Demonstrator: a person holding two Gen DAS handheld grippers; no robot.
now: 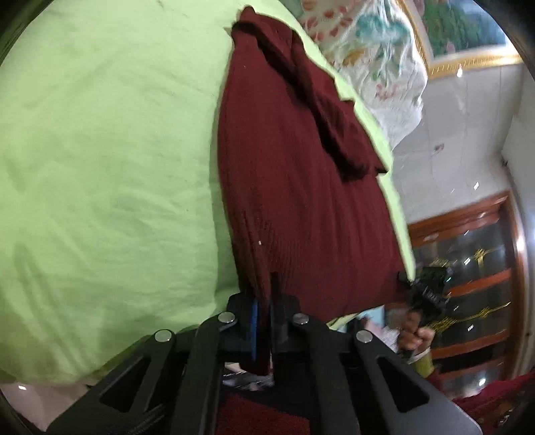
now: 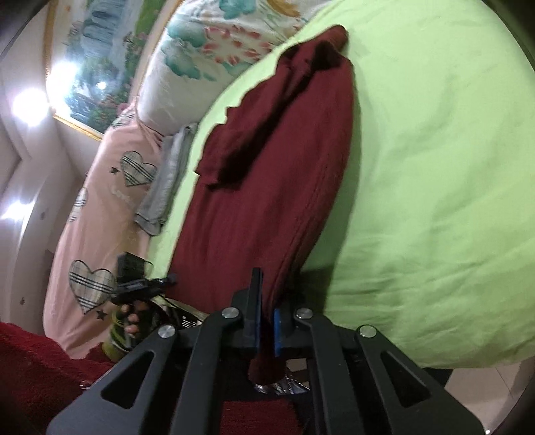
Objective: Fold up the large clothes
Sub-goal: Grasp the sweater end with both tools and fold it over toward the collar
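Item: dark red knitted sweater (image 1: 301, 187), lying lengthwise on a bed covered by a light green sheet (image 1: 100, 167). In the left wrist view it runs from the top centre of the frame down to the bottom centre; one sleeve (image 1: 321, 110) is folded across its upper right part. In the right wrist view the sweater (image 2: 267, 187) takes up the centre of the frame, with green sheet (image 2: 434, 167) to its right.

Left tool (image 1: 264, 321): bottom centre of its own view, jaws together and clamped on the sweater's near edge, cloth pinched between the blue pads. It also shows at lower left in the right wrist view (image 2: 170, 279), held in a hand (image 2: 128, 321).

Right tool (image 2: 265, 329): bottom centre of its own view, jaws together and clamped on a bunched corner of the sweater, cloth hanging down between the pads. It also shows at lower right in the left wrist view (image 1: 406, 281), touching the sweater's other near corner.

Surroundings: floral pillow (image 2: 207, 43) at the top, pink bedding with plaid hearts (image 2: 100, 207) at left, grey cloth (image 2: 167, 180) beside it, framed landscape painting (image 1: 461, 30) at upper right, wooden cabinet (image 1: 474, 277) at right.
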